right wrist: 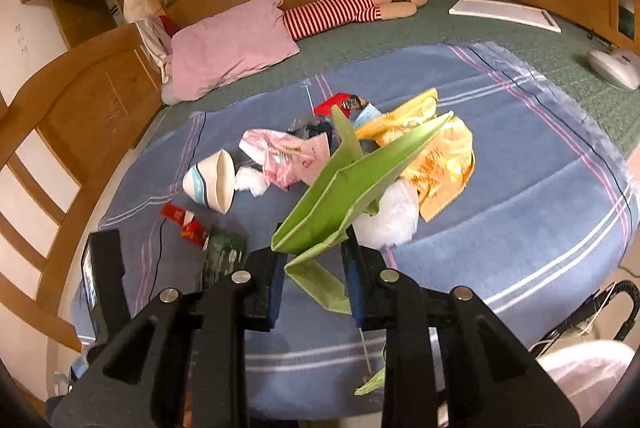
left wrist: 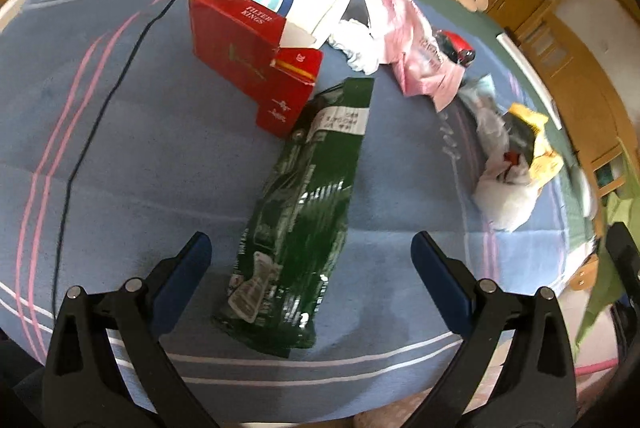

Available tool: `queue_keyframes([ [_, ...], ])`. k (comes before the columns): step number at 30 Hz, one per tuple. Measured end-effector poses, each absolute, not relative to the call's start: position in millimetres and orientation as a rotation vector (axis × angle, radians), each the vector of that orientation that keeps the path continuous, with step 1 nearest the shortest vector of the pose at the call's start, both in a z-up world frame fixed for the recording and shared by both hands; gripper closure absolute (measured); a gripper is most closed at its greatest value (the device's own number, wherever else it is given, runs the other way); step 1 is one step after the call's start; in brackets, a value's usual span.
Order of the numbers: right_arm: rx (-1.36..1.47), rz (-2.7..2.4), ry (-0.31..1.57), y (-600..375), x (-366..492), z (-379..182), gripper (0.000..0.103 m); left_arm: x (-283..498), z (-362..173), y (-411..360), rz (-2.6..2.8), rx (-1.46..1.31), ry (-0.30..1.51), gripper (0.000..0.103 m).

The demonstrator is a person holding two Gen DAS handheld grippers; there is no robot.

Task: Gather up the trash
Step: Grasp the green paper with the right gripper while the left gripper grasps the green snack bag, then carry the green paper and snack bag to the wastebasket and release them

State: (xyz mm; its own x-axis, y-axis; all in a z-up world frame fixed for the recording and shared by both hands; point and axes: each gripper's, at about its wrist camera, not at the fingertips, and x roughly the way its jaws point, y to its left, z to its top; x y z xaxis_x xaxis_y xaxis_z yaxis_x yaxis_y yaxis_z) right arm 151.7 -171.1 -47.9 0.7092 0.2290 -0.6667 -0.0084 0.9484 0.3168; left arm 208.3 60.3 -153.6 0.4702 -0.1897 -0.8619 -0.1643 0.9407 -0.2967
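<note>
On the bed's blue blanket, your left hand-held gripper gapes around one green packet; beside it, one red carton. Your right hand-held gripper clamps one green paper bag.

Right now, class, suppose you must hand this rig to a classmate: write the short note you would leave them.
Left hand-held gripper: open, empty, its fingers either side of the green foil packet lying on the blue blanket.
Right hand-held gripper: shut on the green paper bag, held up over the blanket.
Still loose on the blanket: red carton, white paper cup, pink wrapper, crumpled tissue, yellow wrapper.
Done: nothing visibly bagged.
Left: grasp the foil packet, bag everything.
</note>
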Motion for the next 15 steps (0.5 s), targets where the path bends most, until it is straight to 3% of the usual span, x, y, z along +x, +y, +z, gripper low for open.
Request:
queue_keyframes([
  [4, 0.314, 0.133, 0.792, -171, 147, -56, 0.076, 209, -156, 49, 0.004, -0.220, 1.095, 0.010],
  [7, 0.314, 0.141, 0.795, -169, 144, -55, 0.076, 209, -156, 42, 0.027, -0.127, 1.093, 0.031],
  [9, 0.310, 0.146, 0.795, -167, 143, -55, 0.076, 208, -155, 39, 0.027, -0.083, 1.079, 0.054],
  [10, 0.308, 0.147, 0.795, -166, 142, -55, 0.076, 208, -154, 39, 0.021, -0.077, 1.074, 0.057],
  [11, 0.306, 0.148, 0.796, -166, 142, -55, 0.076, 207, -152, 39, 0.014, -0.077, 1.067, 0.067],
  [15, 0.311, 0.147, 0.802, -167, 140, -56, 0.076, 203, -144, 42, 0.004, -0.097, 1.036, 0.076],
])
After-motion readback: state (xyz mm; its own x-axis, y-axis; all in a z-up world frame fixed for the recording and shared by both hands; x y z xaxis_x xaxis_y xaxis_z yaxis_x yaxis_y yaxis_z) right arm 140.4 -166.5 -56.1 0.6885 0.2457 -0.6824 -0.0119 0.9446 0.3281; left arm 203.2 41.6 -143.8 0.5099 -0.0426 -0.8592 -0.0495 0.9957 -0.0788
